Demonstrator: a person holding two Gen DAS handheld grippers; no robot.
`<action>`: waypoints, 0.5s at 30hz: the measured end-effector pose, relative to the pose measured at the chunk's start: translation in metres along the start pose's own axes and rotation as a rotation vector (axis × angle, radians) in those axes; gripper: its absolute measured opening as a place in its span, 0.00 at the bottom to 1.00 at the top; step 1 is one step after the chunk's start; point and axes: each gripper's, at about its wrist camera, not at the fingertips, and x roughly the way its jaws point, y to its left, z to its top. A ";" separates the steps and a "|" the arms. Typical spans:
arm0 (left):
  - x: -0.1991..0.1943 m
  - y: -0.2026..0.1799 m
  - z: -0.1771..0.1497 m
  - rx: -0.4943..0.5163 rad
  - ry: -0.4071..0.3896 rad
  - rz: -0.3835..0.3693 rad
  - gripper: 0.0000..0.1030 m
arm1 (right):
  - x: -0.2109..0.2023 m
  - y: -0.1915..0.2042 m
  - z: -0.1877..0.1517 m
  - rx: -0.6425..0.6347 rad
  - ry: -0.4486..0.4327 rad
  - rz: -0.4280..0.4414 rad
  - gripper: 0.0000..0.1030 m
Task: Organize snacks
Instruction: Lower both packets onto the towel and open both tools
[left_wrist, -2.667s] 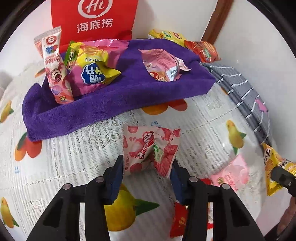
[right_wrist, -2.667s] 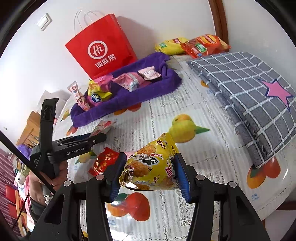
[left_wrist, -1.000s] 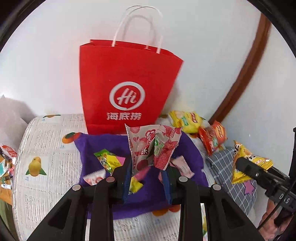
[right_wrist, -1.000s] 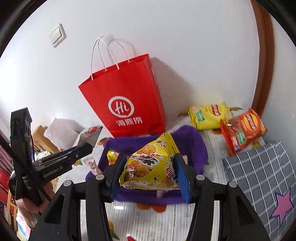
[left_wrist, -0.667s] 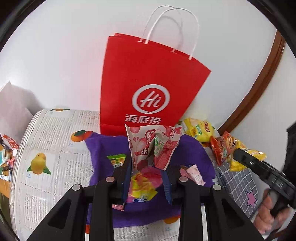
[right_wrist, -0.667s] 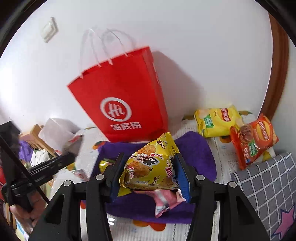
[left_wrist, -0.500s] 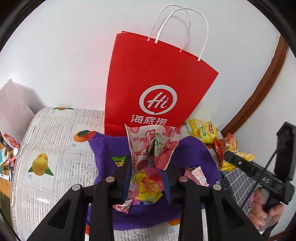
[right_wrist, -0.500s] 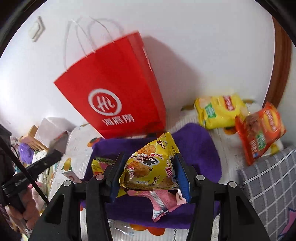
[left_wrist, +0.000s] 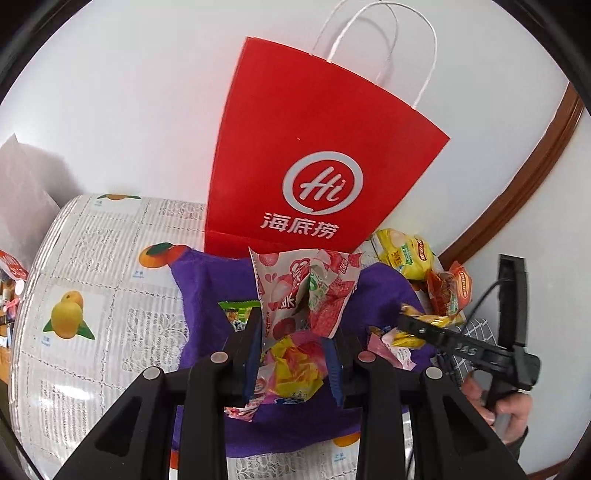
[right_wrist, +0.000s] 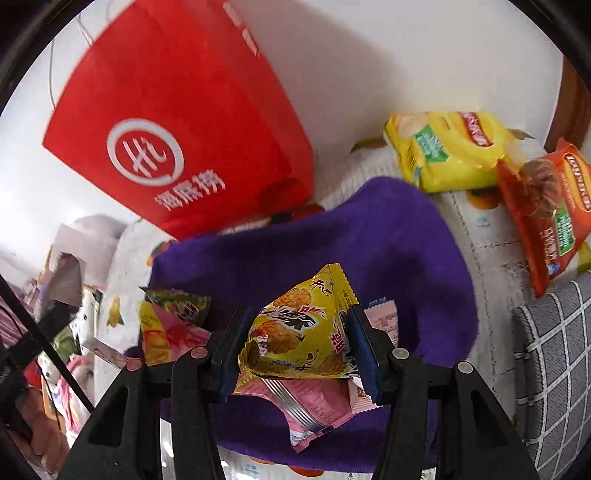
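My left gripper (left_wrist: 293, 354) is shut on a pink and red snack packet (left_wrist: 304, 291) and holds it above the purple cloth (left_wrist: 207, 295). My right gripper (right_wrist: 299, 350) is shut on a yellow snack packet (right_wrist: 299, 336) above the same purple cloth (right_wrist: 388, 251). Several small packets lie on the cloth, among them a pink one (right_wrist: 306, 402) under my right gripper and a yellow and pink one (left_wrist: 291, 373) under my left. My right gripper also shows at the right of the left wrist view (left_wrist: 417, 325).
A red paper bag (left_wrist: 314, 162) stands against the wall just behind the cloth. A yellow chip bag (right_wrist: 447, 151) and an orange chip bag (right_wrist: 546, 210) lie at the back right. A grey checked cloth (right_wrist: 554, 350) lies on the right. The fruit-print tablecloth (left_wrist: 92, 288) extends left.
Both grippers have moved closer to the purple cloth and lower over it, each still holding its packet. The right gripper now hangs over the cloth's middle.
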 end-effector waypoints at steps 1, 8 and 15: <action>0.001 -0.002 0.000 0.003 0.003 -0.006 0.29 | 0.003 0.000 0.000 0.000 0.008 -0.004 0.51; 0.012 -0.023 -0.007 0.052 0.037 -0.026 0.29 | 0.019 0.004 -0.003 -0.036 0.075 -0.013 0.56; 0.028 -0.036 -0.015 0.071 0.103 -0.072 0.29 | -0.004 -0.004 -0.001 -0.028 0.049 0.010 0.63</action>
